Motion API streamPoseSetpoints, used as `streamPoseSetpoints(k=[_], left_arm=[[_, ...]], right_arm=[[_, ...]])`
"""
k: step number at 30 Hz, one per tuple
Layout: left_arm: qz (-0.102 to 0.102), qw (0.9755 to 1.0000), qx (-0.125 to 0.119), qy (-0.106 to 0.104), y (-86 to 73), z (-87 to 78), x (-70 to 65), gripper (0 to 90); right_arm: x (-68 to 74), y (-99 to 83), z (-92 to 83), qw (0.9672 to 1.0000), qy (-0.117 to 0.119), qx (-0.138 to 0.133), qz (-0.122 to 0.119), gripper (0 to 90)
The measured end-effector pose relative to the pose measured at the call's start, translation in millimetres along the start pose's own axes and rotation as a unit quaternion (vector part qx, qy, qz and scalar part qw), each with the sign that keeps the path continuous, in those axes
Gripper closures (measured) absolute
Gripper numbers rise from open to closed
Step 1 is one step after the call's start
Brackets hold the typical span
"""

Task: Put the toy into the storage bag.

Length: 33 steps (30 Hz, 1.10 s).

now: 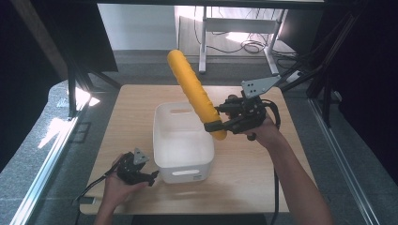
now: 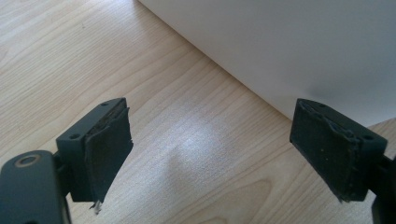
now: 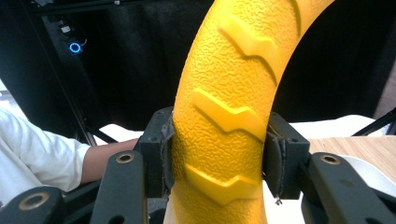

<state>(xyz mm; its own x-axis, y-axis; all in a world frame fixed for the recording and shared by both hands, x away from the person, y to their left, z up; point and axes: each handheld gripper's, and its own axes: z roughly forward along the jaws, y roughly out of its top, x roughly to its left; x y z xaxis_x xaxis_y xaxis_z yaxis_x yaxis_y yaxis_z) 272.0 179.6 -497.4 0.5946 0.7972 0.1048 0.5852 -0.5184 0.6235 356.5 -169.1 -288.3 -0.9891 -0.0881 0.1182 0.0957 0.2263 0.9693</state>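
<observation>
And here is the right tool [image 1: 217, 123], up above the counter [image 1: 248, 173] on the person's right side, its two black jaws clamped on a long yellow ridged roller [image 1: 195, 91]. The grip sits near the roller's lower end; the rest of it slants up and away toward the far left, high over the white bin [image 1: 162, 140]. The short lower tip pokes out below the jaws, just off the bin's right rim. In the right gripper view the yellow roller [image 3: 229, 107] rises between the pads, with both pads [image 3: 166, 154] pressed flat against its pebbled skin and raised zigzag ridges. A white sleeve [image 3: 32, 149] shows beyond it on the left.

Down at the near left, the left tool [image 1: 152, 177] rests low on the counter, held in the person's hand, its tips just beside the bin's near left corner. In the left gripper view its jaws stand wide apart with nothing between them, bare wood grain [image 2: 187, 154] below and the bin's white wall [image 2: 299, 51] close ahead.

The bin stands upright in the middle of the counter, handle slot facing the person.
</observation>
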Motion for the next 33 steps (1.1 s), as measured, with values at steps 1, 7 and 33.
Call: streamPoseSetpoints(k=[1,7,33], left_arm=[[0.000,1.0000,0.000,0.000,0.0,-0.1,0.1,13.0],[0.000,1.0000,0.001,0.000,0.1,0.5,-0.1,13.0],[0.001,1.0000,0.001,-0.001,0.0,0.1,0.2,12.9]], right_arm=[[0.4,0.1,0.8,1.0000,0.002,0.001,0.000,51.1],[2.5,0.2,7.1,0.9998,0.018,0.001,0.001,51.0],[8.2,-3.0,31.5,0.9989,0.046,0.012,-0.002,50.9]])
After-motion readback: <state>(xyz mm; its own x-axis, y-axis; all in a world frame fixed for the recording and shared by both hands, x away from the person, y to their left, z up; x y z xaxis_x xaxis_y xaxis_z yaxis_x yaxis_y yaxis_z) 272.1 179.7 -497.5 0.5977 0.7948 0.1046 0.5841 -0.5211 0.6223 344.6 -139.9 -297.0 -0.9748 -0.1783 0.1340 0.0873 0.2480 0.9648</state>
